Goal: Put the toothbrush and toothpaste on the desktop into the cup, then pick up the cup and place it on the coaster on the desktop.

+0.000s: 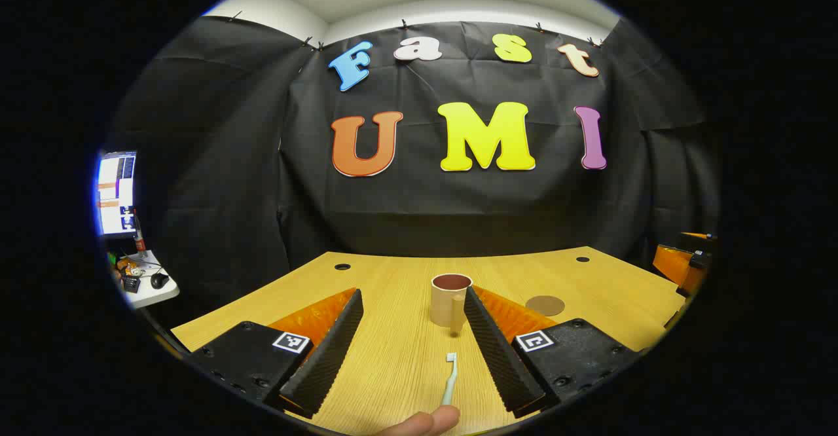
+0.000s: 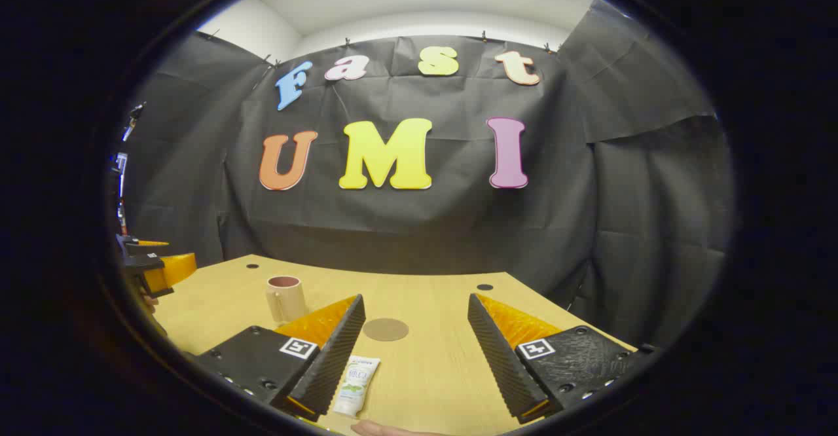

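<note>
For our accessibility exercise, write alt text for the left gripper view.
An open gripper hovers over a wooden desk, with a toothbrush lying between its fingers. Beyond stands a cup, empty as far as can be seen, and a round coaster lies to its right.

A: What's on the desk (image 1: pixel 393 364)?
B: One cup (image 1: pixel 450 300), centre of the left gripper view. One toothbrush (image 1: pixel 449 378) below it. One coaster (image 1: pixel 545 305) to the right.
A: And the right gripper view?
B: One toothpaste (image 2: pixel 356 384), lower left. Three holes in the desk (image 2: pixel 484 287), two at the far left and one at the far right.
A: Grippers?
B: Two: left gripper (image 1: pixel 414 343) and right gripper (image 2: pixel 415 351).
</note>
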{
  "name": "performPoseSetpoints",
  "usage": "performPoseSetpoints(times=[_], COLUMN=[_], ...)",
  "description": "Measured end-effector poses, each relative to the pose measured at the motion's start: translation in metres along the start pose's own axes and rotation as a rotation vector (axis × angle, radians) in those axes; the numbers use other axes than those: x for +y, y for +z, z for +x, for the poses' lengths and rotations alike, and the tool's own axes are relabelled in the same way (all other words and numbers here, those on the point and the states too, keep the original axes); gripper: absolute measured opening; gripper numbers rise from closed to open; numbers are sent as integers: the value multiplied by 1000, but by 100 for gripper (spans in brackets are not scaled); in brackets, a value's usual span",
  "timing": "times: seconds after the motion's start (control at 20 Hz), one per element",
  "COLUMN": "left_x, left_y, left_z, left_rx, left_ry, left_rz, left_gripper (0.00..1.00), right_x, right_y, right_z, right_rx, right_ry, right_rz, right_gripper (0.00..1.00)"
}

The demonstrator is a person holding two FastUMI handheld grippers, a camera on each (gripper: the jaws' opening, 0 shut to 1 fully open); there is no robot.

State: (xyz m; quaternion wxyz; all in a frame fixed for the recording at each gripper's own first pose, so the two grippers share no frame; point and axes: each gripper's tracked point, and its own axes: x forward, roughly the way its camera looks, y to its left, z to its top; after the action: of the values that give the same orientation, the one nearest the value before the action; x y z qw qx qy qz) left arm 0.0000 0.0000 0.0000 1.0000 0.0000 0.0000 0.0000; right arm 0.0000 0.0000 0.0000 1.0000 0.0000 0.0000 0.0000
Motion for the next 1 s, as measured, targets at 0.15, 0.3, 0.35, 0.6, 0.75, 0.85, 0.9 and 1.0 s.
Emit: performPoseSetpoints(times=[0.15, 0.3, 0.35, 0.6, 0.75, 0.85, 0.9, 1.0], left_x=[-3, -4, -4, -7, -10, -13, -13, -19], left_y=[-1, 3, 2, 1, -6, -16, -22, -36], left_z=[-1, -1, -2, -2, 0, 2, 3, 5], left_rx=[3, -8, -9, -8, 7, 33, 45, 77], left_ry=[-13, -13, -14, -23, -36, -46, -48, -64], left_rz=[2, 11, 12, 14, 4, 3, 5, -2], left_gripper=[98, 98, 98, 98, 98, 98, 98, 98], right_x=[0, 0, 1, 2, 3, 4, 4, 6], right_y=[1, 1, 1, -2, -3, -7, -9, -15], right_z=[-1, -2, -2, -1, 0, 1, 2, 4], right_rx=[-1, -7, -6, 4, 5, 9, 14, 26], right_ry=[1, -7, -5, 1, 2, 4, 6, 6], right_rz=[-2, -12, -10, -18, -22, -24, -28, -37], right_gripper=[95, 93, 93, 95, 97, 95, 95, 95])
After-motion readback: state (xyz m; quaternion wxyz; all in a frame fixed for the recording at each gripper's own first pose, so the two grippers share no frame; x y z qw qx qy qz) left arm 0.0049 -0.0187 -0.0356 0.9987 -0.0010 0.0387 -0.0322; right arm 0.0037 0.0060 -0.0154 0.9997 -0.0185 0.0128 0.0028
